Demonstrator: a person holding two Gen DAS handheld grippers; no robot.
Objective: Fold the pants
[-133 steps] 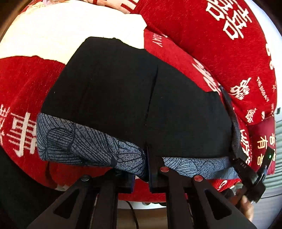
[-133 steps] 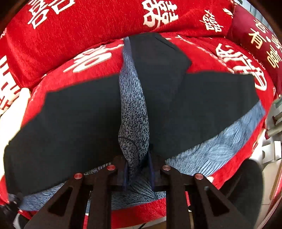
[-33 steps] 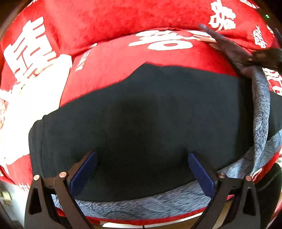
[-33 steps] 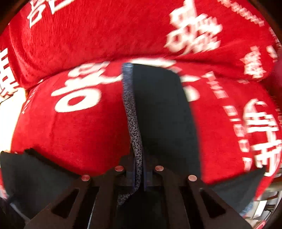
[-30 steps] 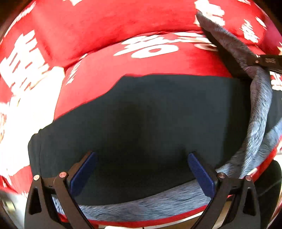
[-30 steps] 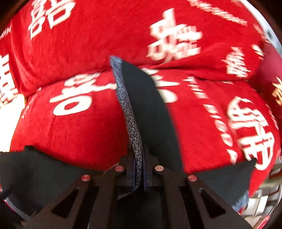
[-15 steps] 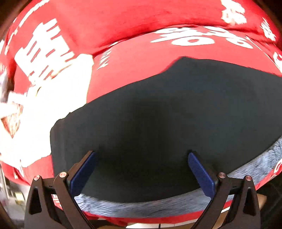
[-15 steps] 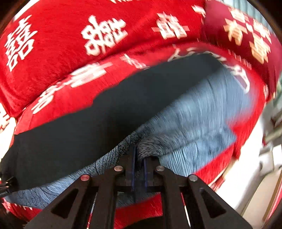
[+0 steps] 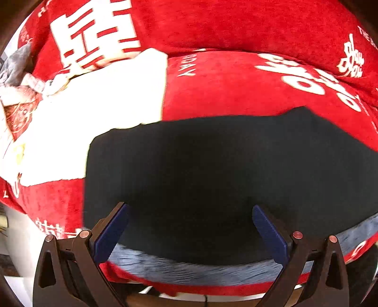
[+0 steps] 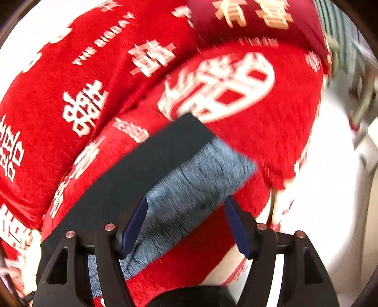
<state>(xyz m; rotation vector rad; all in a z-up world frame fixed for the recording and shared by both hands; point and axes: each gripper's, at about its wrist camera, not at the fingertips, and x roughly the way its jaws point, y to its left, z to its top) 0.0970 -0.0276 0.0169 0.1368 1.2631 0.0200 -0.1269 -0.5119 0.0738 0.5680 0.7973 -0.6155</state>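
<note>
The black pants (image 9: 212,170) lie flat on the red cushion (image 9: 224,89), with a grey-blue patterned band (image 9: 189,269) along the near edge. My left gripper (image 9: 189,226) is open and empty, just above the pants' near edge. In the right wrist view the pants' right end (image 10: 151,165) shows with its grey-blue patterned panel (image 10: 196,184) lying flat. My right gripper (image 10: 186,224) is open, its fingers either side of that panel, holding nothing.
A white cloth (image 9: 94,113) lies on the cushion left of the pants. Red back cushions with white characters (image 10: 78,78) rise behind. A dark red pillow (image 10: 255,21) sits at the far right. The white floor (image 10: 330,189) lies beyond the cushion's right edge.
My right gripper has opened and let go of the patterned pants edge, which now lies flat. Both views have swung, the left one leftward and the right one rightward. The left gripper stays open.
</note>
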